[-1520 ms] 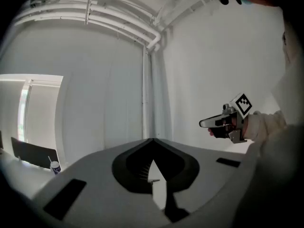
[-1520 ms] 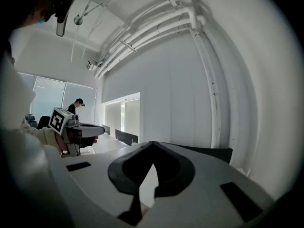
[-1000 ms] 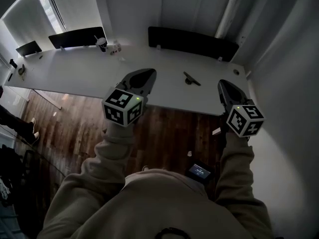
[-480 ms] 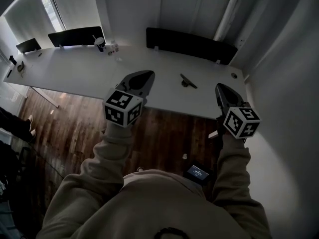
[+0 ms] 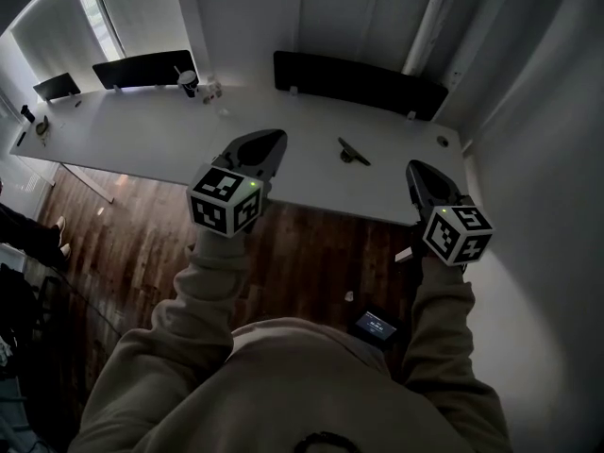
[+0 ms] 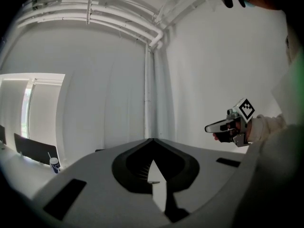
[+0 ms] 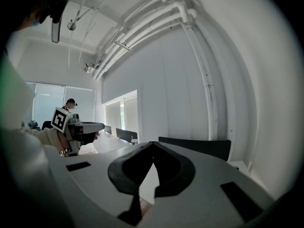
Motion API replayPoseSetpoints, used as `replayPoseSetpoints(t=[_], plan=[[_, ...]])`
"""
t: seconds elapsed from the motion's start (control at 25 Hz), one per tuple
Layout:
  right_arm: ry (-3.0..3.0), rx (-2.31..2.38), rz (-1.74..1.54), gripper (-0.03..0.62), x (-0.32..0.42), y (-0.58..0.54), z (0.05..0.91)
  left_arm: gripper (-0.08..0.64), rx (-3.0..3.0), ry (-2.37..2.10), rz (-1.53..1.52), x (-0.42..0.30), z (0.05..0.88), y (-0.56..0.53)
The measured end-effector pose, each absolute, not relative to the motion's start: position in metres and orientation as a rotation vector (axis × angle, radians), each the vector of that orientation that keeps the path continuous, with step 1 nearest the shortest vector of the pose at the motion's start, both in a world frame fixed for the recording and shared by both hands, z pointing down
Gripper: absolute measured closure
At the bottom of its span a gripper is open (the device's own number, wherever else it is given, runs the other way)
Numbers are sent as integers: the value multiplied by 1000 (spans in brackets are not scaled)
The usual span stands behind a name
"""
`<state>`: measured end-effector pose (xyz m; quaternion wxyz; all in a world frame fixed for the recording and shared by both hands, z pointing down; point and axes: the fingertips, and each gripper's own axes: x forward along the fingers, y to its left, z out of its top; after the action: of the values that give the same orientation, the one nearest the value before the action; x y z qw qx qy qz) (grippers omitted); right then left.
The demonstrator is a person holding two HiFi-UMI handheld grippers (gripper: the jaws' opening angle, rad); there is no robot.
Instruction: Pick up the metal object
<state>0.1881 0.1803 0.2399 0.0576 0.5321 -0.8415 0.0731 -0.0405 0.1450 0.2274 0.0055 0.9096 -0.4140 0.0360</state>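
My left gripper [image 5: 272, 140] and right gripper [image 5: 421, 170] both have their jaws pressed together on nothing, held at the near edge of a long white table [image 5: 142, 140]. The metal object [image 5: 353, 152] lies on that table between them, just beyond their tips. A dark divider panel [image 5: 359, 83] lines the far edge against the white wall, and brown wood floor [image 5: 311, 243] lies below me.

Metal object [image 5: 353, 152] on desk [image 5: 142, 140]: too small for us to identify, perhaps elongated. Bits [image 5: 215, 91] beside cup [image 5: 192, 83] likewise unclear.
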Motion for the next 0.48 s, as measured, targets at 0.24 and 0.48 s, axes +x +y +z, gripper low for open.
replayPoseSetpoints(t=[0.24, 0.48], plan=[[-2499, 1657, 279, 574, 215, 175, 258, 557, 2840, -1278, 125, -32, 234, 138], [-2511, 1668, 301, 574, 215, 162, 269, 557, 2863, -1249, 120, -26, 242, 118]])
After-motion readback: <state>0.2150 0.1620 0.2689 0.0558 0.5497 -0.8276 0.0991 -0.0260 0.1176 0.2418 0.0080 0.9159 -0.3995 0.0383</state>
